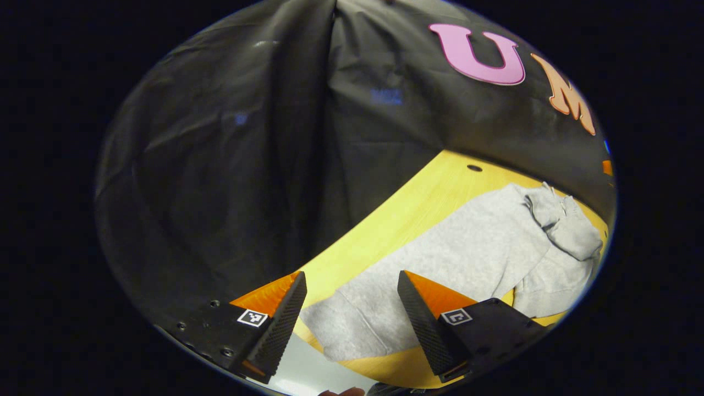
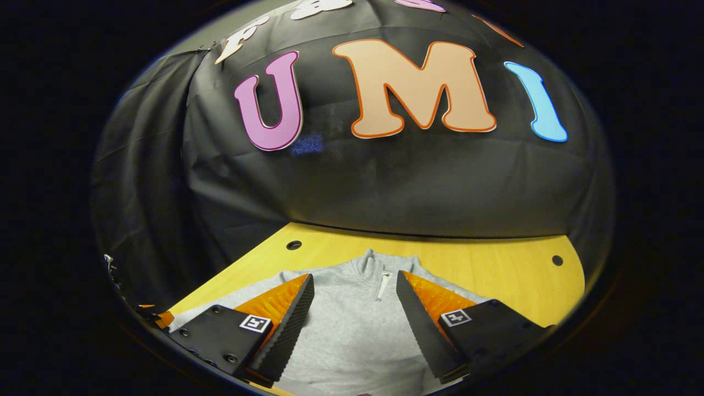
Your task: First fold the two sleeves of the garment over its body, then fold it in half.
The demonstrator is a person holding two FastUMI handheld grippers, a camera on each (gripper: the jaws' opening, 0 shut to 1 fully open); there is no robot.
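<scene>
Left tool (image 1: 352, 286): hanging open, fingers spread wide, holding nothing. Hovering above the near end of the grey top (image 1: 440, 258), not touching it. Between the two fingers, showing one grey sleeve (image 1: 357, 319) lying flat and reaching toward the near edge of the yellow wooden surface (image 1: 407, 203). Farther out, seeing the body of the top stretching away to the right, with the collar end (image 1: 566, 220) bunched up near the far right side. Beyond that, a small round hole (image 1: 474, 168) sitting in the surface close to the black cloth wall (image 1: 247, 165).

Right tool (image 2: 355, 286): also hanging open, fingers well apart, gripping nothing. Floating over the middle of the grey top (image 2: 352, 330), pointing straight at the collar (image 2: 379, 264). Between the fingers, showing a short zipper (image 2: 383, 286) running down from the collar. Top lying flat with its front up, spread across the yellow surface (image 2: 495, 275). Farther out, two round holes sitting in the surface, one on the left (image 2: 293, 245) and one on the right (image 2: 557, 260). Behind everything, the black cloth wall (image 2: 412, 187) standing.
</scene>
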